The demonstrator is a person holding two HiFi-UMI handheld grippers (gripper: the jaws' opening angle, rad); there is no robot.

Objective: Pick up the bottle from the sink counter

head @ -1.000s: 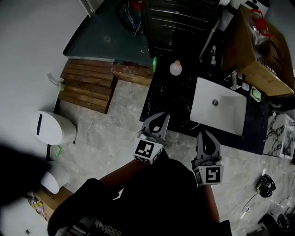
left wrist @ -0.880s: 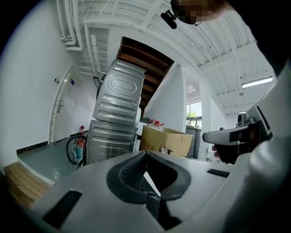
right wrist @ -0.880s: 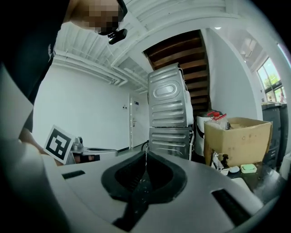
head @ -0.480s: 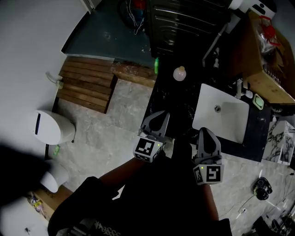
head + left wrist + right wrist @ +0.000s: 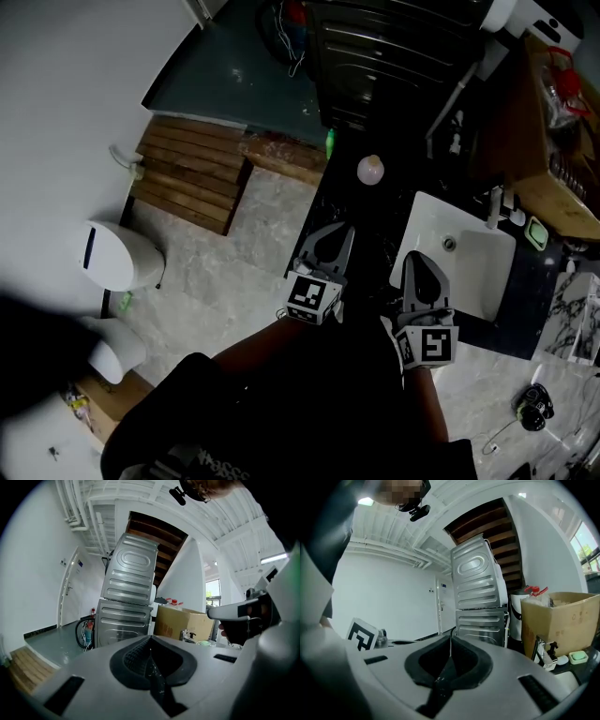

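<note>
As the person steps closer, the left gripper [image 5: 330, 246] and right gripper [image 5: 419, 274] now hang over the counter [image 5: 361, 220], jaws pressed together and empty (the bottle [image 5: 370, 170] stands ahead, left of the sink [image 5: 469, 267]), so the reach likely comes next.

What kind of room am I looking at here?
Probably a bathroom or laundry room: a white sink with a faucet set in a dark counter, two stacked metal washer-type machines, and what looks like a toilet on the stone floor.
</note>
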